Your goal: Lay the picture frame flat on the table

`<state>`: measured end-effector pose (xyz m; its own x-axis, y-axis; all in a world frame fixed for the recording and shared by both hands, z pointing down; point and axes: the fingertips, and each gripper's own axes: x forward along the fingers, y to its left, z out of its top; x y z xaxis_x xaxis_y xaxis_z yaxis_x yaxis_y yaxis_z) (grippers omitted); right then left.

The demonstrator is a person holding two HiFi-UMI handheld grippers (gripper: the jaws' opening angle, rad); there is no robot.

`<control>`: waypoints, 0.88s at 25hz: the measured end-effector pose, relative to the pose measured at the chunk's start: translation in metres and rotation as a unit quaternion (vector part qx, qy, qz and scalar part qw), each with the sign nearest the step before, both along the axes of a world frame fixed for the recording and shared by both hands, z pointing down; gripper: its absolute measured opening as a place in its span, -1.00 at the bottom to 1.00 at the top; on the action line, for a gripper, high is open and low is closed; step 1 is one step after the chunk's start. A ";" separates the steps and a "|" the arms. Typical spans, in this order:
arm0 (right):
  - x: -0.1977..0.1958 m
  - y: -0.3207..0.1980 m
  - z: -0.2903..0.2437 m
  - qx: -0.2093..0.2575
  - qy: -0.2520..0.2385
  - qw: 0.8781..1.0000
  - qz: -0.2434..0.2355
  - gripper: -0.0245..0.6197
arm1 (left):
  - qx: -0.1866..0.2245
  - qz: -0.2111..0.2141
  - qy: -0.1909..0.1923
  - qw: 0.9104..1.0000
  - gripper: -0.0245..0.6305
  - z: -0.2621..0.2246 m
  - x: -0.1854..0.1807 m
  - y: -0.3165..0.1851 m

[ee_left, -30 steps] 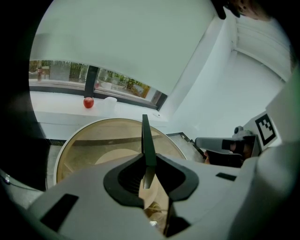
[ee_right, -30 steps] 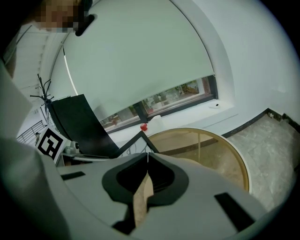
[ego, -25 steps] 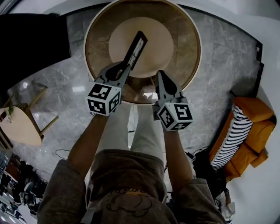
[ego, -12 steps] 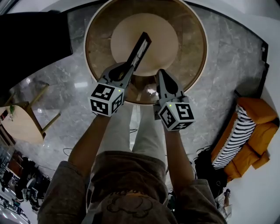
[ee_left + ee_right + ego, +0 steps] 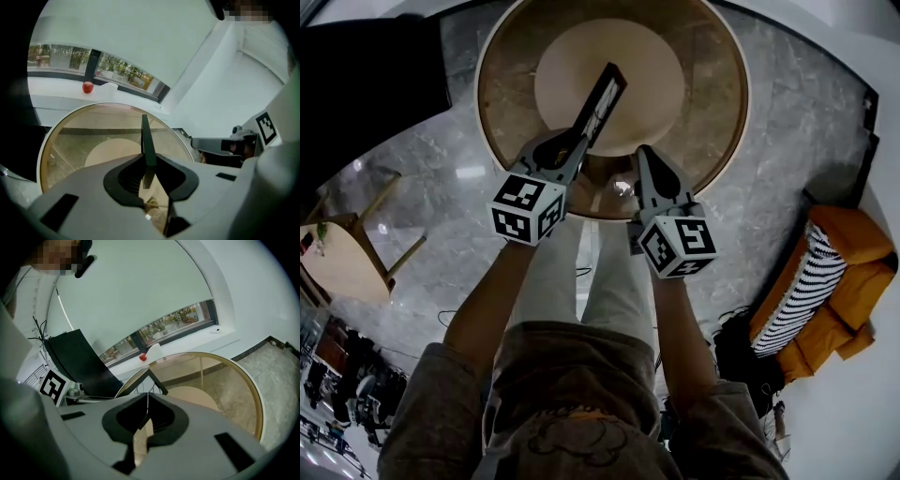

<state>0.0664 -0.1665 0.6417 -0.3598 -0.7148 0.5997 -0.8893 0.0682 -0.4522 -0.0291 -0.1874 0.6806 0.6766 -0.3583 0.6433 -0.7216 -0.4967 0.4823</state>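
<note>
A dark picture frame [image 5: 604,96] stands on edge over the round glass table [image 5: 739,103], slanting away from me. My left gripper [image 5: 580,141] is shut on its near lower end. In the left gripper view the frame [image 5: 146,136] rises as a thin dark blade from between the pads. Whether its bottom touches the glass I cannot tell. My right gripper [image 5: 643,156] hovers just right of it at the table's near rim, shut with nothing in it. The right gripper view shows a corner of the frame [image 5: 156,380] beyond the closed jaws.
The table has a wooden rim and a pale round base [image 5: 652,66] under the glass. A small wooden side table [image 5: 337,272] stands at the left, a black panel [image 5: 366,84] at the upper left. An orange and striped seat [image 5: 820,281] is at the right. A red apple [image 5: 87,87] lies on the window sill.
The left gripper and the frame have edged slightly farther over the table. The right gripper has kept its place.
</note>
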 end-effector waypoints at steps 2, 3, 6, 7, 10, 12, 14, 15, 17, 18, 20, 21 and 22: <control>-0.001 0.000 0.002 -0.003 -0.001 1.000 -0.001 -0.86 | -0.003 0.001 0.001 1.000 -0.67 0.002 0.001 0.001; -0.002 0.000 0.003 -0.004 -0.001 1.000 -0.002 -0.86 | -0.004 0.001 0.003 1.000 -0.67 0.003 0.001 0.002; -0.002 0.000 0.005 -0.006 -0.003 1.000 -0.005 -0.86 | -0.007 -0.003 0.009 1.000 -0.67 0.005 0.002 0.002; -0.003 0.000 0.006 -0.007 -0.003 1.000 -0.006 -0.86 | -0.008 -0.004 0.010 1.000 -0.67 0.006 0.002 0.002; -0.005 -0.001 0.009 -0.010 -0.004 1.000 -0.008 -0.86 | -0.008 -0.007 0.011 1.000 -0.67 0.009 0.001 0.000; -0.005 -0.001 0.013 -0.014 -0.004 1.000 -0.009 -0.86 | -0.009 -0.008 0.011 1.000 -0.67 0.012 0.001 -0.002; -0.004 -0.001 0.016 -0.017 -0.005 1.000 -0.010 -0.86 | -0.011 -0.012 0.011 1.000 -0.67 0.015 0.001 -0.003; -0.004 0.000 0.017 -0.019 -0.005 1.000 -0.011 -0.86 | -0.013 -0.014 0.011 1.000 -0.67 0.016 0.001 -0.003; -0.005 0.002 0.019 -0.021 -0.006 1.000 -0.013 -0.86 | -0.018 -0.017 0.012 1.000 -0.67 0.018 0.001 -0.001; -0.005 0.002 0.019 -0.022 -0.006 1.000 -0.014 -0.86 | -0.020 -0.018 0.013 1.000 -0.67 0.019 0.001 0.000; -0.008 0.003 0.019 -0.023 -0.008 1.000 -0.016 -0.86 | -0.024 -0.019 0.014 0.999 -0.67 0.021 -0.001 0.002; -0.009 0.003 0.019 -0.023 -0.008 1.000 -0.016 -0.86 | -0.025 -0.020 0.014 0.999 -0.67 0.022 -0.002 0.002; -0.011 0.003 0.019 -0.023 -0.009 1.000 -0.017 -0.86 | -0.025 -0.021 0.013 0.999 -0.67 0.024 -0.003 0.002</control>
